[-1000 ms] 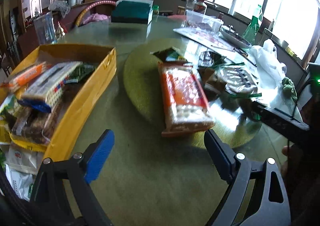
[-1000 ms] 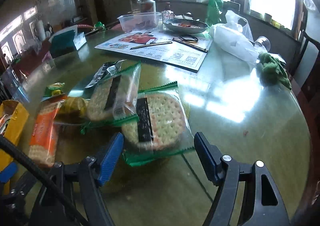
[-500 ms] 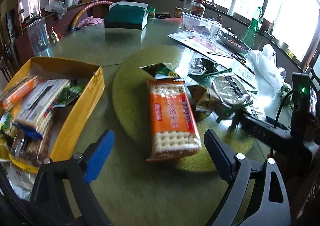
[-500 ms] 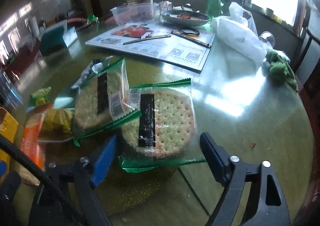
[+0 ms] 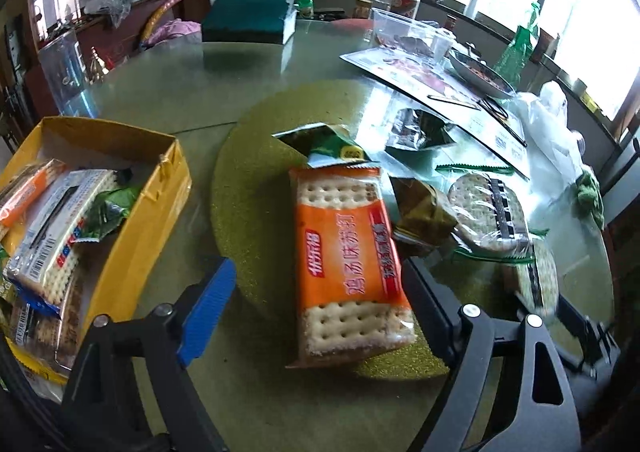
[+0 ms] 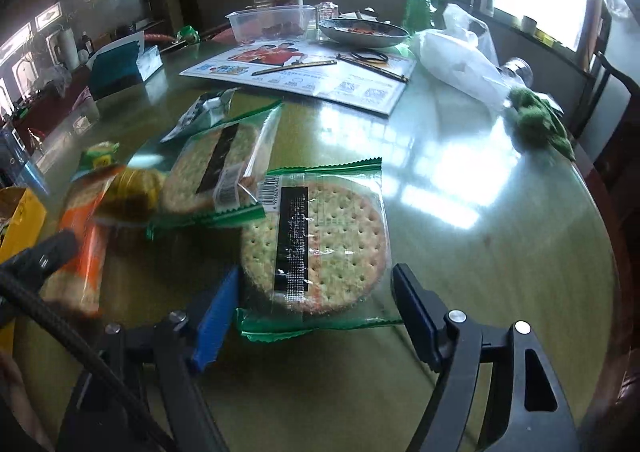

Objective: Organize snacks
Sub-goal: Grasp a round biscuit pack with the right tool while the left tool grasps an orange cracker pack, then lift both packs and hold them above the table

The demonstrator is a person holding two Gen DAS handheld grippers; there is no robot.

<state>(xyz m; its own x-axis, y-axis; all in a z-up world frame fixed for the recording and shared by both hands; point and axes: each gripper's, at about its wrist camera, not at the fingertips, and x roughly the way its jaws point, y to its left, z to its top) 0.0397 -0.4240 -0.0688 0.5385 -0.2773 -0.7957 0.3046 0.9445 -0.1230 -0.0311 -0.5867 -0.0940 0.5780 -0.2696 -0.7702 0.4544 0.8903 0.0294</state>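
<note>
An orange cracker pack (image 5: 348,264) lies on a gold-green round mat (image 5: 256,156). My left gripper (image 5: 316,292) straddles its near end, jaws closing, pads still clear of the wrapper. A round cracker pack with green edges (image 6: 316,248) lies on the glass table, its near half between the closing jaws of my right gripper (image 6: 316,286); no pad visibly presses it. A second round pack (image 6: 216,168) overlaps its far left corner. The yellow box (image 5: 160,204) at the left holds several snack packs.
A brown-gold snack (image 5: 420,212), a green packet (image 5: 332,144) and a dark packet (image 5: 416,128) lie beyond the orange pack. Farther back are a leaflet (image 6: 304,72), a metal dish (image 6: 364,30), a clear tub (image 5: 408,32), a teal box (image 5: 248,16), a white bag (image 6: 456,56) and a green cloth (image 6: 536,120).
The left gripper has slid right, away from the yellow box, until the orange pack lies between its jaws. The right gripper has moved forward over the round cracker pack.
</note>
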